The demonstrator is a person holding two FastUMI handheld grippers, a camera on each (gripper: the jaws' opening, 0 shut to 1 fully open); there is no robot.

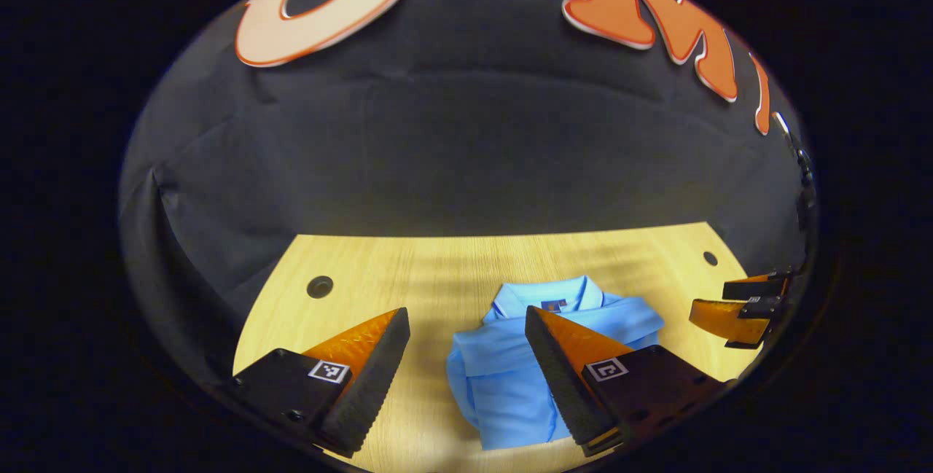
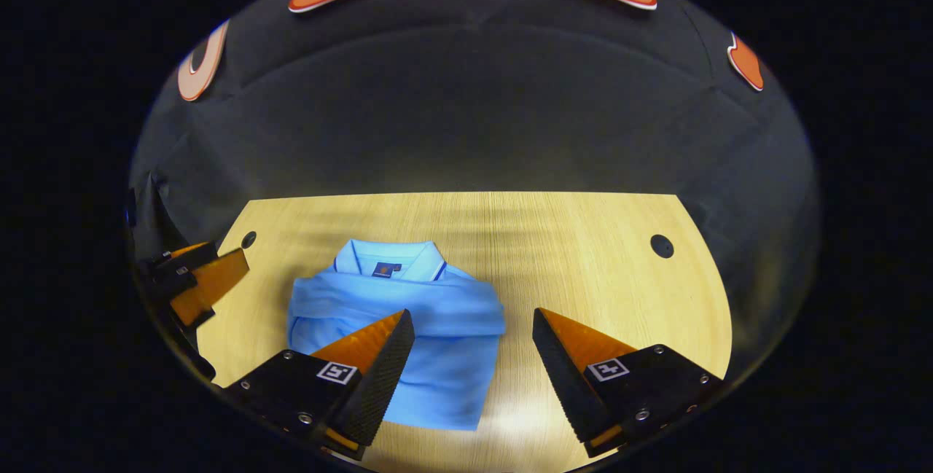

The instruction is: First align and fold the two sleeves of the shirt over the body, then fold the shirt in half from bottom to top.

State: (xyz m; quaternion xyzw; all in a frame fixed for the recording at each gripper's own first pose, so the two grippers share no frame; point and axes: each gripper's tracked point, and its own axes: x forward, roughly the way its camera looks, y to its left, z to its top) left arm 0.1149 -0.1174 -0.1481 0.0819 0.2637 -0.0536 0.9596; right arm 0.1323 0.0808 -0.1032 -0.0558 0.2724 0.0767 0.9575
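The left gripper point(image 1: 466, 323) hangs above the counter point(image 1: 408, 269) with its jaws spread wide and nothing between them; each of its two fingers carries one small square black-and-white marker on top; its right finger crosses in front of the shirt point(image 1: 503, 378) in the left gripper view, though whether it touches the cloth I cannot tell. The right gripper point(image 2: 474, 327) is likewise released, jaws wide apart and holding nothing, again with one square marker on each finger; in the right gripper view its left finger overlaps the shirt's point(image 2: 408, 327) lower part, while its other finger stands over bare wood to the side.

One shirt lies on the counter point(image 2: 583, 254), light blue, with a collar; it is folded into a compact bundle, collar at the far end, a band of cloth lying across the body just below the collar; a small dark label point(image 2: 386, 268) sits inside the neck, its writing too small to read.

Each gripper also appears at the edge of the other's view: the right gripper point(image 1: 743, 305) at the right edge of the left gripper view, the left gripper point(image 2: 197, 276) at the left edge of the right gripper view; both stand apart from the shirt.

The pale wooden counter has two round dark holes point(image 2: 662, 245) near its far corners.
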